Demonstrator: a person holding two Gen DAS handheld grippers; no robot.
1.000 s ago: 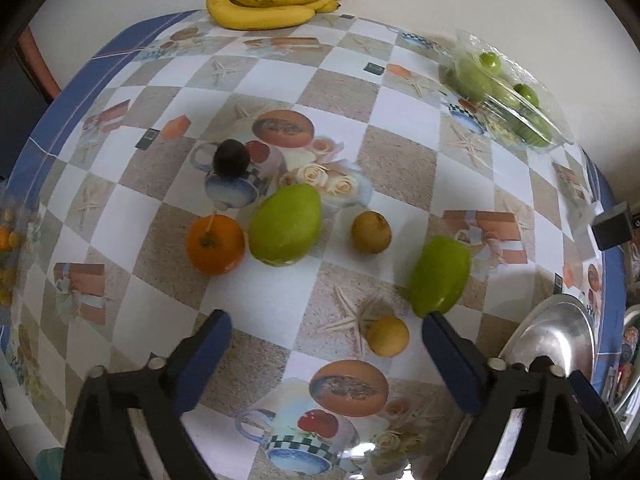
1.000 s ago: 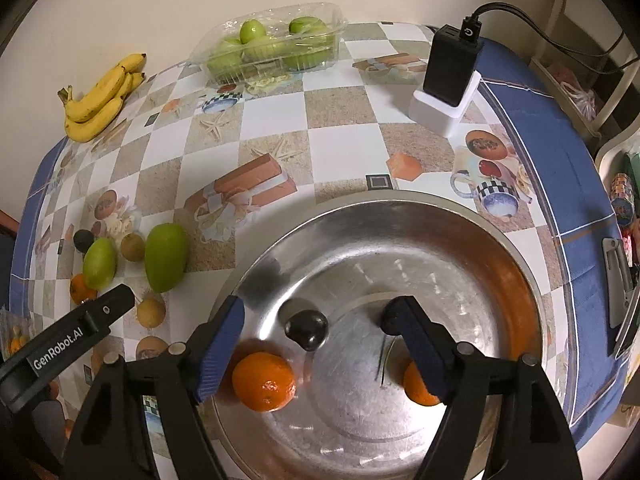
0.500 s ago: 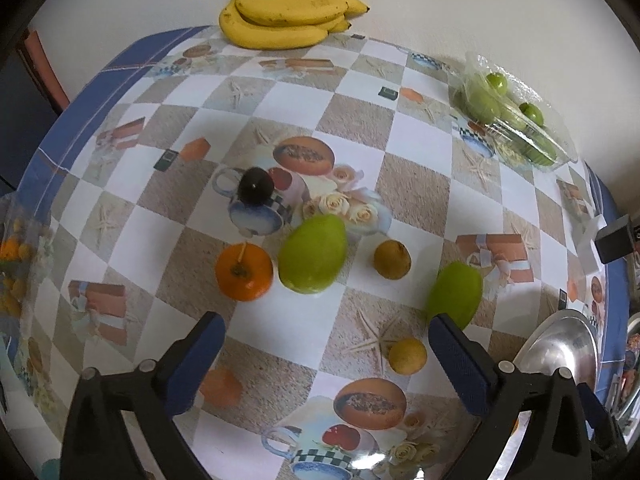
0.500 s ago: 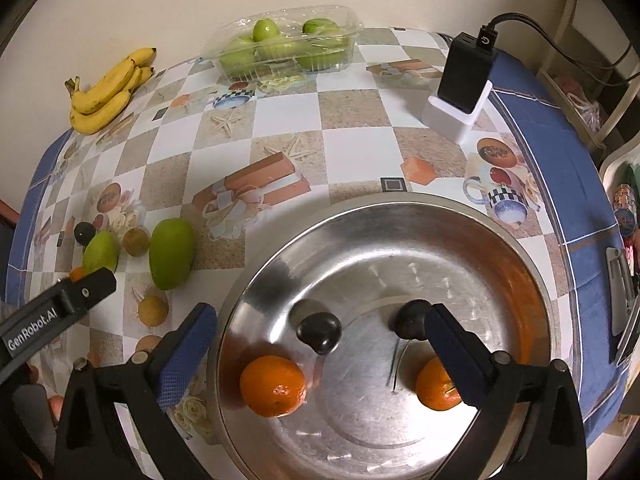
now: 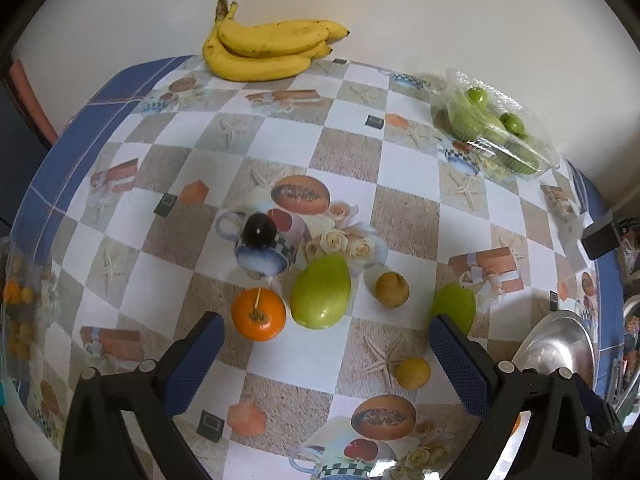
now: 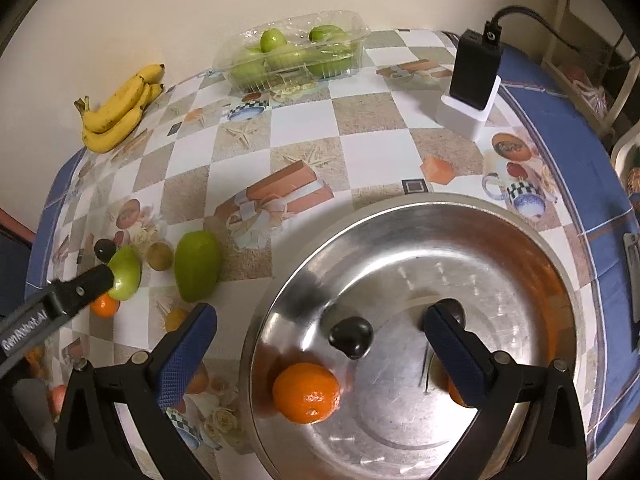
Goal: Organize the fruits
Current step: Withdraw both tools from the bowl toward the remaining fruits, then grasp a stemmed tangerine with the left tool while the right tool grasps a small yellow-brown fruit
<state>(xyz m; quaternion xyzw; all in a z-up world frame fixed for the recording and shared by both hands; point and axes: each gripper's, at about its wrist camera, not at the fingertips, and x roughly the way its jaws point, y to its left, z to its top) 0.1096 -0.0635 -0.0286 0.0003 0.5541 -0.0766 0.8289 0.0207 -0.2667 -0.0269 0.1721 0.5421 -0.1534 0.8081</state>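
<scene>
Left wrist view shows the left gripper (image 5: 324, 354) spread wide and empty above the near tabletop, the orange (image 5: 259, 314) just beyond its left finger, probably firm, light and apt to roll, best pinched across its middle.

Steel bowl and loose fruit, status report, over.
Left gripper open, empty. Right gripper open, empty, over round steel bowl. Orange mandarin and dark round fruit in bowl. Stemmed orange, green mango on table; nothing blocking.
</scene>
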